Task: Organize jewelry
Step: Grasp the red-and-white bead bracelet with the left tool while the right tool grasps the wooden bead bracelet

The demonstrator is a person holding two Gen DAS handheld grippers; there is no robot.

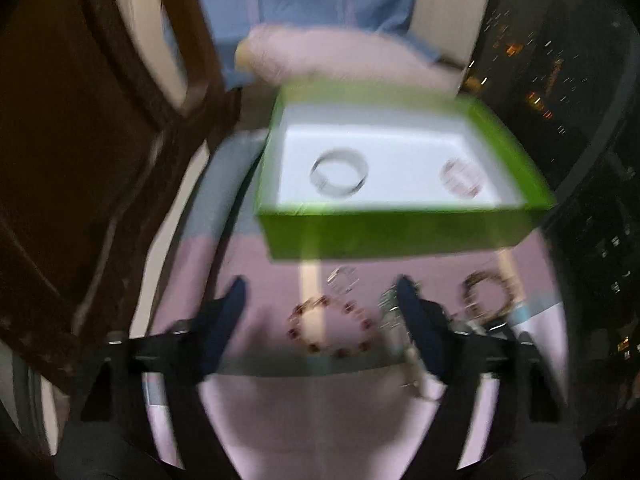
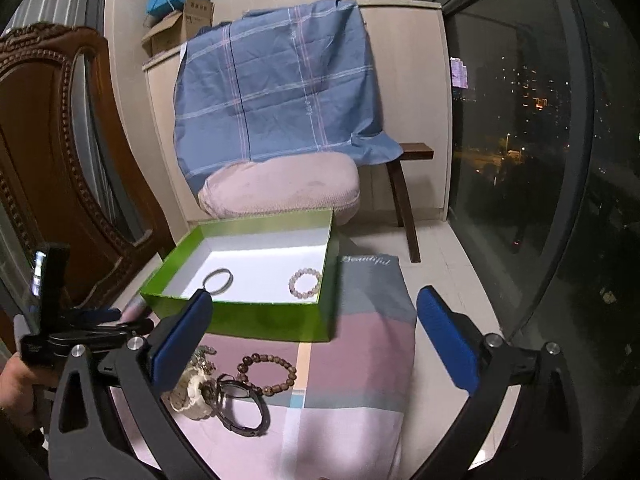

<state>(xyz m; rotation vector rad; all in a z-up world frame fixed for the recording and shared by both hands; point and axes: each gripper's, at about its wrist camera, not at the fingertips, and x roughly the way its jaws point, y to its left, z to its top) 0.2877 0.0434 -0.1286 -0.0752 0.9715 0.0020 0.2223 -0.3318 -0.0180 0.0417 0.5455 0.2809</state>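
Note:
A green box (image 2: pixel 240 316) with a white inside holds a silver bangle (image 2: pixel 217 280) and a pale bead bracelet (image 2: pixel 305 279); the box (image 1: pixel 392 236) also shows, blurred, in the left wrist view. On the pink cloth before it lie a dark red bead bracelet (image 1: pixel 332 328), a brown bead bracelet (image 2: pixel 268 372), a white watch (image 2: pixel 192 394) and a dark metal watch (image 2: pixel 244 408). My left gripper (image 1: pixel 320 300) is open above the dark red bracelet. My right gripper (image 2: pixel 314 324) is open and empty, above the cloth.
A carved wooden chair (image 2: pixel 52 152) stands at the left. A pink cushion (image 2: pixel 280 188) and a blue checked cloth (image 2: pixel 280 80) lie behind the box. A dark wooden stool (image 2: pixel 404 192) and a dark window (image 2: pixel 520 120) are at the right.

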